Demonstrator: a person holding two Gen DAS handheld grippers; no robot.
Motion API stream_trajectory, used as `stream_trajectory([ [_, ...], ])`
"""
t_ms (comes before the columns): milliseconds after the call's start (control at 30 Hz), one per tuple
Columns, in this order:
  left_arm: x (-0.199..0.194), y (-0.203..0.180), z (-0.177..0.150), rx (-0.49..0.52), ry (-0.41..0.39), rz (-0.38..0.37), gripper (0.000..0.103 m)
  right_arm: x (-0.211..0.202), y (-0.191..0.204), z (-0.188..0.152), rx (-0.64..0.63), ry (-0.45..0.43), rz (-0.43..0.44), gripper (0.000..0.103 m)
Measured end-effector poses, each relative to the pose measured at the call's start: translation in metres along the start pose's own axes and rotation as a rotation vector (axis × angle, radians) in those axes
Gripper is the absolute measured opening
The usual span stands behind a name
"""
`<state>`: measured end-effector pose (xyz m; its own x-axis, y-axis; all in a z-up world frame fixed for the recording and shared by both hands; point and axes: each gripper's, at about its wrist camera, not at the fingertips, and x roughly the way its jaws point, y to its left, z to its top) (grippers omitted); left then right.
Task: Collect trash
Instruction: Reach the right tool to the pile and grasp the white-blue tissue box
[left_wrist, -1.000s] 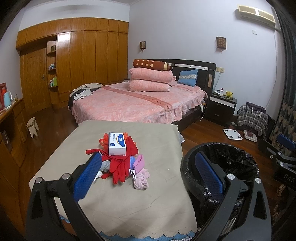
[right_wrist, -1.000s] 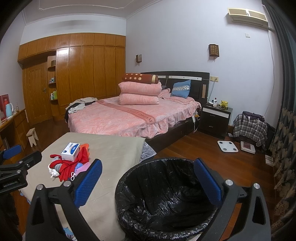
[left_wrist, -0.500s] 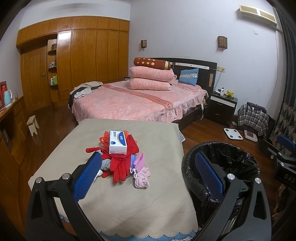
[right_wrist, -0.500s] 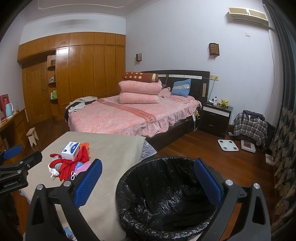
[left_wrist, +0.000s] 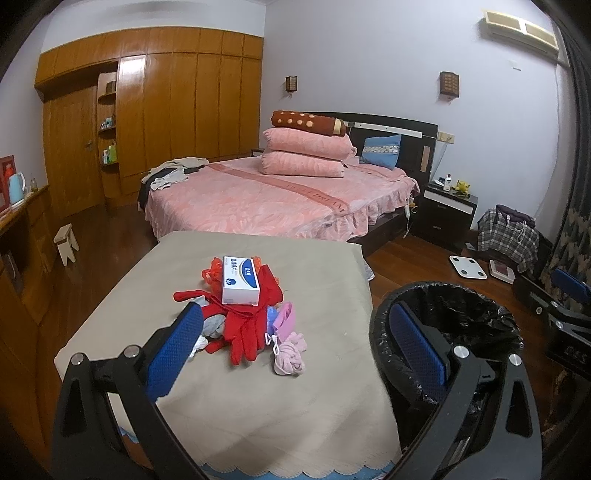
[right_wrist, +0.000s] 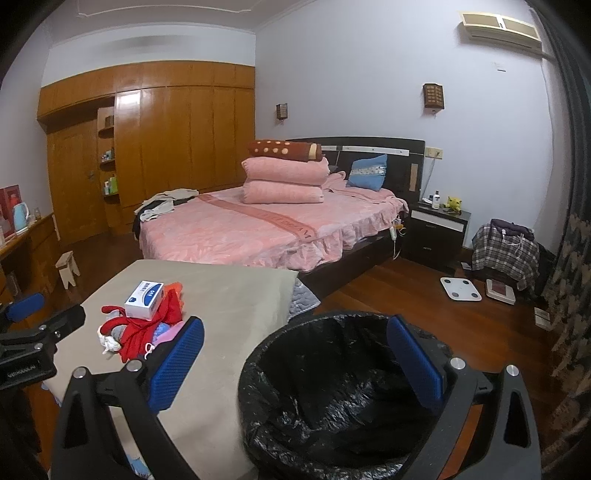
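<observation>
Collecting has not begun: both the left gripper (left_wrist: 295, 347) and right gripper (right_wrist: 295, 363) gape empty, so next 1 must reach the pile (left_wrist: 245, 317) left of the bin (right_wrist: 332, 402).

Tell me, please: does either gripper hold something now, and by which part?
Nothing is held. The left gripper and the right gripper are both open and empty; the box lies untouched on the pile.
</observation>
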<state>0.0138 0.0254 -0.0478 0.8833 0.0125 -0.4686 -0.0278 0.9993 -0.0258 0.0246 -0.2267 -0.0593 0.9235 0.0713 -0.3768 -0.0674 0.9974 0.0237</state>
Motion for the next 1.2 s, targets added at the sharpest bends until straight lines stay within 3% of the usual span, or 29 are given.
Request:
stream_trajectory([
  [133,-0.001,0.003,0.012,-0.014,0.009,0.005,0.098,0.006,0.009,0.001,-0.011,0.008,0.015,0.097],
  [367,0.003,0.022,0.005,-0.009,0.001,0.054,0.098,0.032,0.029,0.01,-0.03,0.028,0.047,0.097],
  [433,0.014,0.037,0.018,-0.008,0.009,0.081,0.098,0.043,0.038,0.011,-0.035,0.037,0.063,0.097],
  [833,0.048,0.131,0.025,-0.073,0.043,0.262,0.098,0.129,0.119,0.006,-0.085,0.087,0.193,0.095],
  [1200,0.087,0.183,0.044,-0.139,0.04,0.29,0.098,0.193,0.196,-0.003,-0.105,0.147,0.296,0.089],
])
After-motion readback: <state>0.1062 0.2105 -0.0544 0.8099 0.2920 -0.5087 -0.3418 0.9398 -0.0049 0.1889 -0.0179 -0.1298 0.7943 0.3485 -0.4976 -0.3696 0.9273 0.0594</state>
